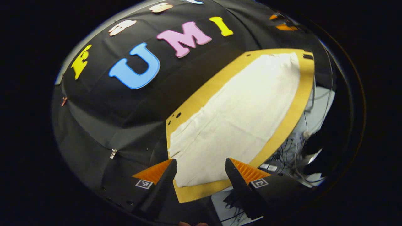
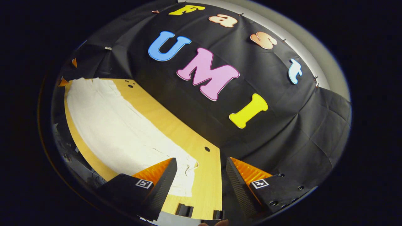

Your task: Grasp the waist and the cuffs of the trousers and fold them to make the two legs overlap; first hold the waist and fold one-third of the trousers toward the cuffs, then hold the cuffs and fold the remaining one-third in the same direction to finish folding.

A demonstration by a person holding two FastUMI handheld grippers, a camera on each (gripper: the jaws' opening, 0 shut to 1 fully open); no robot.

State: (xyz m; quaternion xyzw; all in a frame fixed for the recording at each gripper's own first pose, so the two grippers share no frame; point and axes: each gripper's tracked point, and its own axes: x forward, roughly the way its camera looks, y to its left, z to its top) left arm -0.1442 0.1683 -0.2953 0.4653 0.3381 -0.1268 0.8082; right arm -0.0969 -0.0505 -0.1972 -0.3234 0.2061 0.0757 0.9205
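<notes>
White trousers (image 1: 238, 119) lie flat and spread along a wooden table (image 1: 292, 125). In the left gripper view my left gripper (image 1: 201, 169) hovers open above one end of the trousers, nothing between its fingers. From the other end, the right gripper view shows the trousers (image 2: 116, 125) stretching away to the left along the table (image 2: 204, 182). The near end there has wrinkles and a curved edge. My right gripper (image 2: 201, 171) is open above that end and the bare wood beside it, holding nothing.
The black cloth wall (image 1: 125, 103) rises directly behind the table's far edge. Small holes (image 2: 206, 148) mark the tabletop. Past the table edge in the left gripper view, cables and equipment (image 1: 298, 147) lie on a pale floor.
</notes>
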